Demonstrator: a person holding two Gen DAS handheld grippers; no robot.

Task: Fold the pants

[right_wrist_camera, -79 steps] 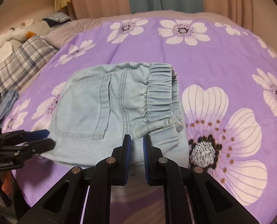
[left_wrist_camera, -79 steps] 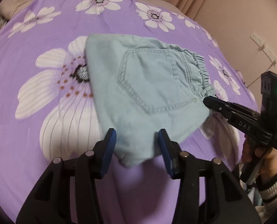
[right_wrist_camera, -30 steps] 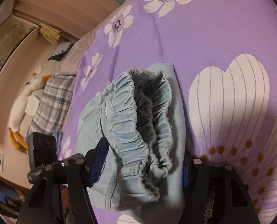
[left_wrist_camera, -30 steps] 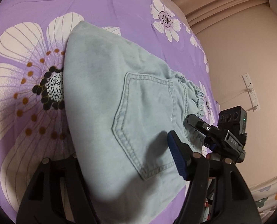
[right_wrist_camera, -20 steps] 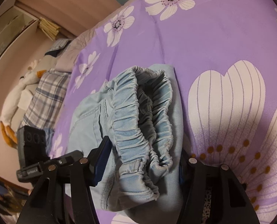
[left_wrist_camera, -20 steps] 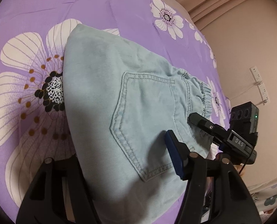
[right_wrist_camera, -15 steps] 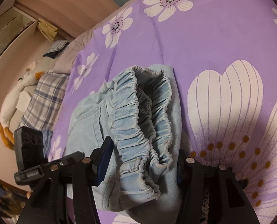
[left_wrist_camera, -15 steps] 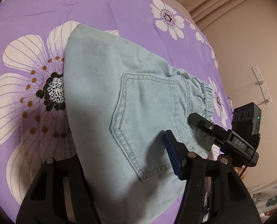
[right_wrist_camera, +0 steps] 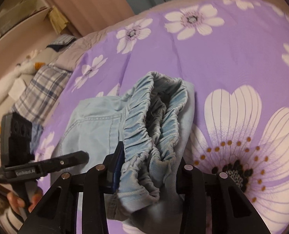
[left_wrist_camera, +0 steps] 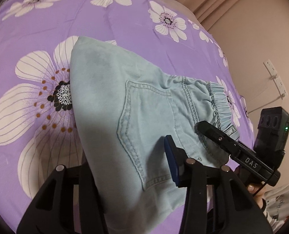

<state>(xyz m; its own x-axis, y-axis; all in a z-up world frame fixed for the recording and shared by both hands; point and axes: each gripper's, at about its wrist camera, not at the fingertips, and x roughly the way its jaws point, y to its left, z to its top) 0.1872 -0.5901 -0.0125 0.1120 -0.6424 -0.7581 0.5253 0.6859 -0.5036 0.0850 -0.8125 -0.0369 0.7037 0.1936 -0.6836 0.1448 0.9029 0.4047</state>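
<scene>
Light blue denim pants [left_wrist_camera: 113, 101], folded into a thick bundle, lie on the purple flowered bedspread [left_wrist_camera: 47, 19]. My left gripper [left_wrist_camera: 130, 167] straddles the folded end; its jaws stand wide around the stack, the left finger hidden under cloth. My right gripper [right_wrist_camera: 150, 167] straddles the elastic waistband [right_wrist_camera: 144, 122], jaws wide on both sides of the bundle. The pants' near edges rise between the fingers. The right gripper also shows in the left wrist view [left_wrist_camera: 232, 144], and the left gripper shows in the right wrist view [right_wrist_camera: 47, 165].
A plaid pillow [right_wrist_camera: 41, 91] and a white plush toy [right_wrist_camera: 11, 78] lie at the bed's far left. Curtains [right_wrist_camera: 105, 2] hang behind. A wall with a power strip [left_wrist_camera: 275, 78] is on the right. The bed edge runs close below both grippers.
Both grippers have slid over the ends of the bundle and now straddle it. In the last second both views pulled back slightly and the bundle's near edges sit a little higher.
</scene>
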